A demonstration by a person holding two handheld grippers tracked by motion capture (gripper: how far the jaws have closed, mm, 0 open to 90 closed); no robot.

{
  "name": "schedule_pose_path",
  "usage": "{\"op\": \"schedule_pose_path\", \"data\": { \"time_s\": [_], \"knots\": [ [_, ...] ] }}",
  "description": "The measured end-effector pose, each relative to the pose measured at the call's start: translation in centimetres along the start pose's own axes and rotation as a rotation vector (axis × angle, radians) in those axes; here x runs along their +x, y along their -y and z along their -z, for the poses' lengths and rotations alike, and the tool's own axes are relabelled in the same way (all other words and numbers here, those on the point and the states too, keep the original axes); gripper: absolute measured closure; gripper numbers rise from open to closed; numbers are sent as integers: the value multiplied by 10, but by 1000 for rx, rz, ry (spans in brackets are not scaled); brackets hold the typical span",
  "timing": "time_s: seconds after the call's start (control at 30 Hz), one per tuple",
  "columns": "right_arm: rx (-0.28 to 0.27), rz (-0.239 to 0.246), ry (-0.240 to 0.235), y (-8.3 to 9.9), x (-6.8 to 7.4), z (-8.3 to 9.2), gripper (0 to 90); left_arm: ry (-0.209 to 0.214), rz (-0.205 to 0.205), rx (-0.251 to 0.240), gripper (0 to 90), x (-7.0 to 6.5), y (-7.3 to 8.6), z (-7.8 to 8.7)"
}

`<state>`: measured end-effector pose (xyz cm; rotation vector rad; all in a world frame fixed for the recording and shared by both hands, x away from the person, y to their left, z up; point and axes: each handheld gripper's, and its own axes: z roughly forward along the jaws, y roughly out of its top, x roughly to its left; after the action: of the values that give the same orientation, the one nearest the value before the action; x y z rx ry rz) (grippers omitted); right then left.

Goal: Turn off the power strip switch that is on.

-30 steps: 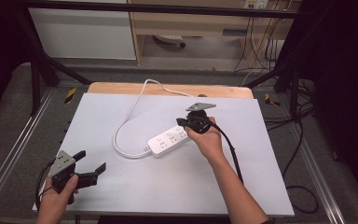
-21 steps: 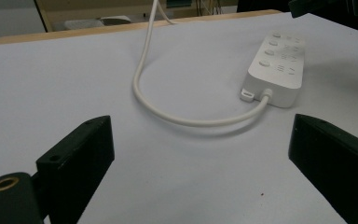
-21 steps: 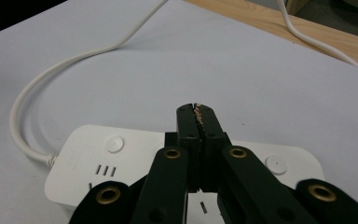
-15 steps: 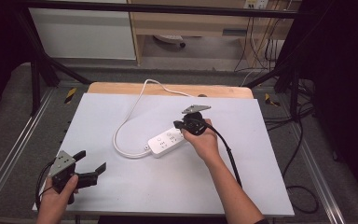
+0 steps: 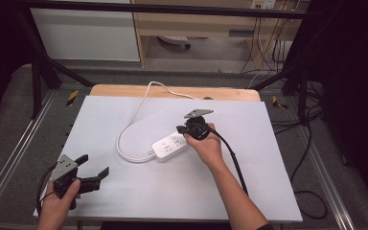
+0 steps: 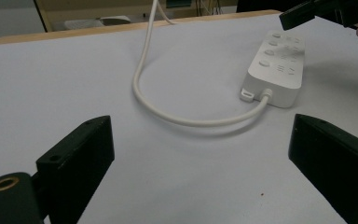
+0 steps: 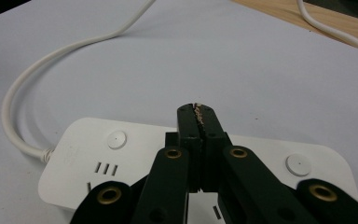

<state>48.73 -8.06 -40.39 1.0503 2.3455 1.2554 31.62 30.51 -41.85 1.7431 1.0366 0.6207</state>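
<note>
White power strip (image 5: pixel 170 146) lying flat near the middle of the grey-white counter (image 5: pixel 268 182), its round buttons and slotted sockets facing up. Its white cord (image 5: pixel 124 127) leaves the strip's left end, loops toward the person's side, then curves away to the far wooden edge of the counter. Right gripper (image 5: pixel 182 129), held in the right hand (image 5: pixel 206 146), is poised directly over the strip's top face with both jaws pressed together and nothing between them; in the right gripper view the closed tips (image 7: pixel 198 114) point across the strip between two buttons. Whether the tips touch the strip cannot be told. Left gripper (image 5: pixel 93 172), held in the left hand (image 5: pixel 57 206) at the near left corner of the counter, stands well apart from the strip with jaws spread wide and empty.
</note>
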Motion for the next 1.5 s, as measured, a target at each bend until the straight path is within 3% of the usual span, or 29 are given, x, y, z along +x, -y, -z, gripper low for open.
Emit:
{"op": "schedule_pose_path", "data": {
  "time_s": [0.6,1.5],
  "knots": [
    [19,-1,2,4,4,-11,900,2,-4,-2,65,0,0,0],
    [65,34,13,5,12,-24,900,0,-3,-3,65,0,0,1]
  ]
}}
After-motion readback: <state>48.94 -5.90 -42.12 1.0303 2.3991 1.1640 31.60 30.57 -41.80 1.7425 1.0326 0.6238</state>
